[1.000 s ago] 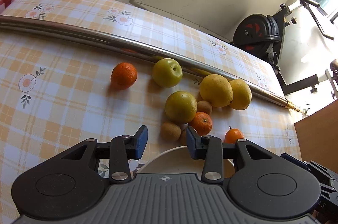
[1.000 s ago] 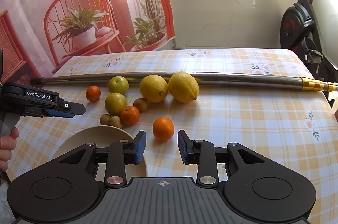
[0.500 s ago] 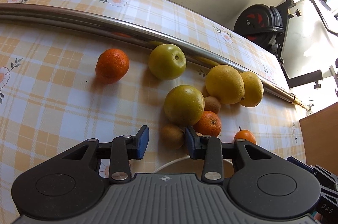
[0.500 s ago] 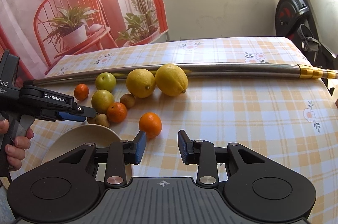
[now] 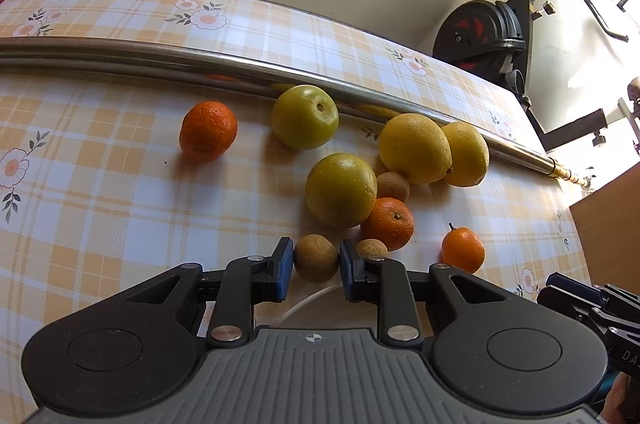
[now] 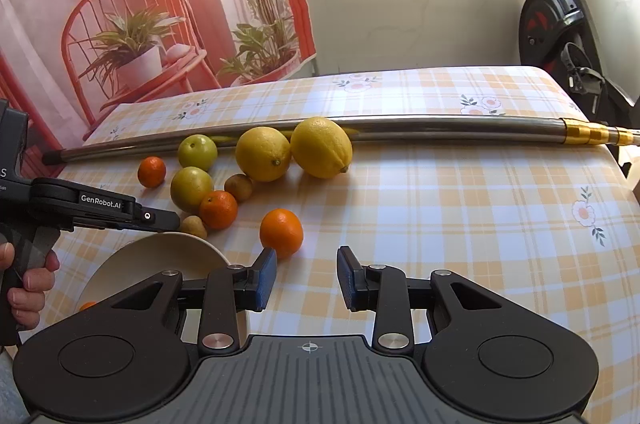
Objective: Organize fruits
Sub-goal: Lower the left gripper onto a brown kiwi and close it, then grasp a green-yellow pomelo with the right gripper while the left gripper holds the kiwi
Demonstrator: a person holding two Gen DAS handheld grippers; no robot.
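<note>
Fruit lies in a loose cluster on the checked tablecloth: two lemons (image 5: pixel 416 147), two green fruits (image 5: pixel 341 189), several oranges (image 5: pixel 208 131) and small brown kiwis. My left gripper (image 5: pixel 313 270) is open, its pads on either side of a brown kiwi (image 5: pixel 316 258), with small gaps showing. A beige plate (image 6: pixel 160 260) lies just under it, its rim (image 5: pixel 308 300) showing below the kiwi. My right gripper (image 6: pixel 306 278) is open and empty, just short of a lone orange (image 6: pixel 281 232).
A long steel pole (image 6: pixel 400 127) lies across the table behind the fruit. An exercise bike (image 6: pixel 560 19) stands off the far right edge. A wooden box (image 5: pixel 612 224) sits at the right in the left wrist view.
My left gripper moved forward and down until its pads flank the brown kiwi. The right gripper drifted slightly, staying open near the lone orange.
</note>
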